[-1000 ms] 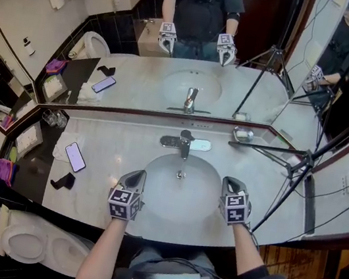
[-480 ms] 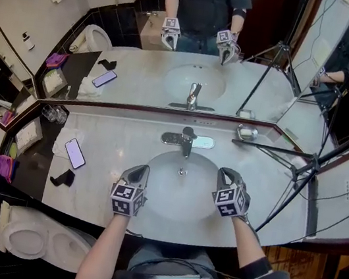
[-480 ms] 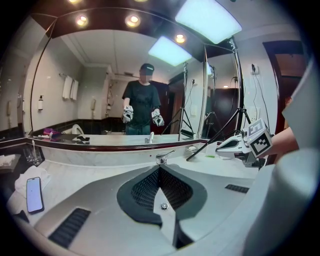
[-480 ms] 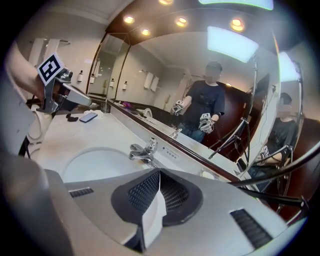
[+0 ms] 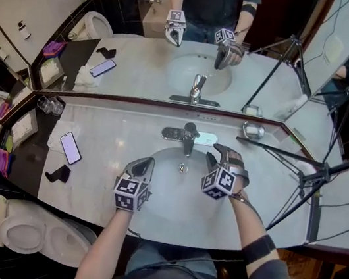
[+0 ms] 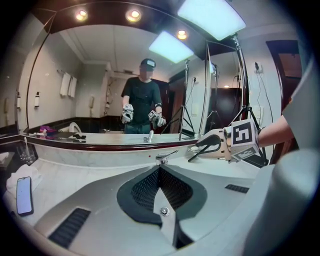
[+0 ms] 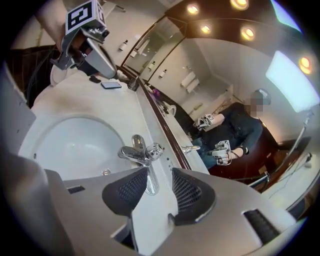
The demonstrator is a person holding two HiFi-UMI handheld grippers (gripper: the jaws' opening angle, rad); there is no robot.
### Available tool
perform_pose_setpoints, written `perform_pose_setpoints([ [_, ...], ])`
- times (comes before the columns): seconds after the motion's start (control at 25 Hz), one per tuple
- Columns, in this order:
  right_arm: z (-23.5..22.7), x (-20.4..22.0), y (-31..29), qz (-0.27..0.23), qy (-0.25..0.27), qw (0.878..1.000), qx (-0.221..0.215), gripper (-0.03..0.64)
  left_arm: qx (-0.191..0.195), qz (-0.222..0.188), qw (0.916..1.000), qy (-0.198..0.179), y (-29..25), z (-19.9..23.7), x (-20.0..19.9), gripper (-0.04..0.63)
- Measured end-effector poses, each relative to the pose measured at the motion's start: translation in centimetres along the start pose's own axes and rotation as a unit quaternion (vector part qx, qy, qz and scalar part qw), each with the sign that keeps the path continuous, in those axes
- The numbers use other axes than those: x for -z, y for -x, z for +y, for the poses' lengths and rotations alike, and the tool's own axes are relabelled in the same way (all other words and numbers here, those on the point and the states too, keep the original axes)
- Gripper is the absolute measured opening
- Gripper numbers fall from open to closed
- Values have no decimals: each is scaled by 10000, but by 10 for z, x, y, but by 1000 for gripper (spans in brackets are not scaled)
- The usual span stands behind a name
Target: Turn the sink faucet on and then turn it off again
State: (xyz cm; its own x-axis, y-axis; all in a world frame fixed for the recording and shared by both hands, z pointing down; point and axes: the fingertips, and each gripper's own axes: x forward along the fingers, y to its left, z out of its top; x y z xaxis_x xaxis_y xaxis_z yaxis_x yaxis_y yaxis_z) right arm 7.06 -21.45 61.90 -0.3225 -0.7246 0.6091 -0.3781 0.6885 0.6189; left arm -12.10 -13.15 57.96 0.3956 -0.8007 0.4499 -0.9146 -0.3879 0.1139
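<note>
My right gripper (image 7: 159,177) has just been opening its jaws, which stand apart with nothing between them. The faucet (image 7: 139,153) sits just beyond their tips, untouched, at the back rim of the sink (image 5: 164,190). My left gripper (image 6: 160,172) is clenched empty over the sink's near left edge

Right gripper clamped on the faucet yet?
No, the right gripper is short of the faucet; its jaws have just been opening, nothing between them.

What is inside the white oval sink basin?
Only a round metal drain. The left hand-held gripper and right hand-held gripper, its empty jaws just opened, cover the basin's edges.
</note>
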Motion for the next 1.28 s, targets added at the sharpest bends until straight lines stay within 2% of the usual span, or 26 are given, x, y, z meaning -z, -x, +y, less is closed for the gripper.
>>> perform_pose_setpoints([
  [0.12,-3,-8,-23,47,571,9983,-120,208,10,4,10000,57,-9,1,2,0],
  [0.4,1,-22,-72,21,1813,9831,-238,209,-33,123,9997,208,-23,8,18,0],
  [0.72,16,-31,-105,127,2526,9658,-564,207,-93,211,9993,311,-29,15,31,0],
  [0.84,25,-26,-111,164,2642,9621,-656,196,-129,222,9991,326,-28,19,32,1],
  [1.04,26,-27,-111,163,2507,9660,-607,167,-138,248,9990,335,-28,20,36,0],
  [1.28,29,-25,-108,118,2457,9677,-559,164,-129,255,9990,353,-27,19,38,0],
])
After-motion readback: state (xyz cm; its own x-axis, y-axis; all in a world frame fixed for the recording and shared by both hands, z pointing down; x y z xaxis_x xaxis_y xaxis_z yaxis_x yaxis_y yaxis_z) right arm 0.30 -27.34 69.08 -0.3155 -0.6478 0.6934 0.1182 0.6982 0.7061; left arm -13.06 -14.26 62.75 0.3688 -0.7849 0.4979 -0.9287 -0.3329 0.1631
